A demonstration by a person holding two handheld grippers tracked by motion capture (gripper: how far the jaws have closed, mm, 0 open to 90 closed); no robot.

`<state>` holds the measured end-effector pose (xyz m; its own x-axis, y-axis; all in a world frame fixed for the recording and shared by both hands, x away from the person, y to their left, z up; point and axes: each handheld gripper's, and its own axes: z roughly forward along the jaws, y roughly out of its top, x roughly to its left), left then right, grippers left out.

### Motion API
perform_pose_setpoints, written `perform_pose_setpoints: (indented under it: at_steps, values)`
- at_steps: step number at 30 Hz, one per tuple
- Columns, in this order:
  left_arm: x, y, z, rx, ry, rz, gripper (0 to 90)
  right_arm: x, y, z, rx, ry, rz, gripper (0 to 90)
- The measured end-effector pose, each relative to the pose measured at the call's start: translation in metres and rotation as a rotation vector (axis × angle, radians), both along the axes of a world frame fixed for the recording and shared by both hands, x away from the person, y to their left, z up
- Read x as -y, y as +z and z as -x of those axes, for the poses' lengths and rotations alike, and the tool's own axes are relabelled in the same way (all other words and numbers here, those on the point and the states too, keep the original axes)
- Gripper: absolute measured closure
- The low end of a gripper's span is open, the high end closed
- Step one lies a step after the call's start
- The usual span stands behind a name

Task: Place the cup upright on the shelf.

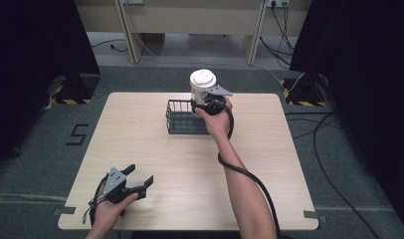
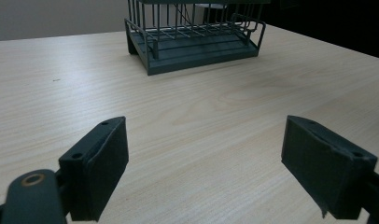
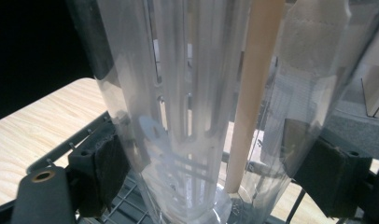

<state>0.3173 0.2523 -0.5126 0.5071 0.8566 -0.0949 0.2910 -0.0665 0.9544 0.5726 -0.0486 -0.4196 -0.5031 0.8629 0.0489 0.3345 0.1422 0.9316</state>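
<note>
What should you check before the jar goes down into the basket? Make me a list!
1. Right gripper holds the jar: ok, both jaws press its clear sides in the right gripper view.
2. Jar upright: ok, white lid on top.
3. Jar over the basket: ok, wire floor shows right below the jar's base in the right gripper view.
4. Room inside the basket: ok, the left gripper view shows nothing lying in it.
5. Left gripper out of the way: ok, open, near the table's front edge.
6. Lid screwed tight: cannot tell.
</note>
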Motion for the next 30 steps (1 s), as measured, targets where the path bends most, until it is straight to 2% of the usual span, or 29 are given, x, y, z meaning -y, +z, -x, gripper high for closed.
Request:
perform_pose_setpoints:
  at_steps: [6, 17, 21, 23, 30]
  values:
    - [0.0, 0.0, 0.0, 0.0, 0.0, 0.0, 14.4, -0.004, -0.011, -0.002, -0.019, -0.002, 0.015, 18.4]
    - [0.0, 0.0, 0.0, 0.001, -0.003, 0.002, 14.4, -0.008, -0.022, -0.003, -0.033, -0.005, 0.033, 18.1]
    - [0.001, 0.0, 0.0, 0.0, -0.004, 0.003, 14.4, -0.009, -0.027, -0.003, -0.054, -0.007, 0.048, 17.7]
    - [0.001, 0.0, 0.0, 0.0, -0.005, 0.001, 14.5, -0.011, -0.027, -0.003, -0.044, -0.006, 0.064, 17.4]
    - [0.001, 0.0, 0.0, -0.001, -0.007, 0.001, 14.5, -0.012, -0.028, -0.001, -0.035, -0.014, 0.067, 16.4]
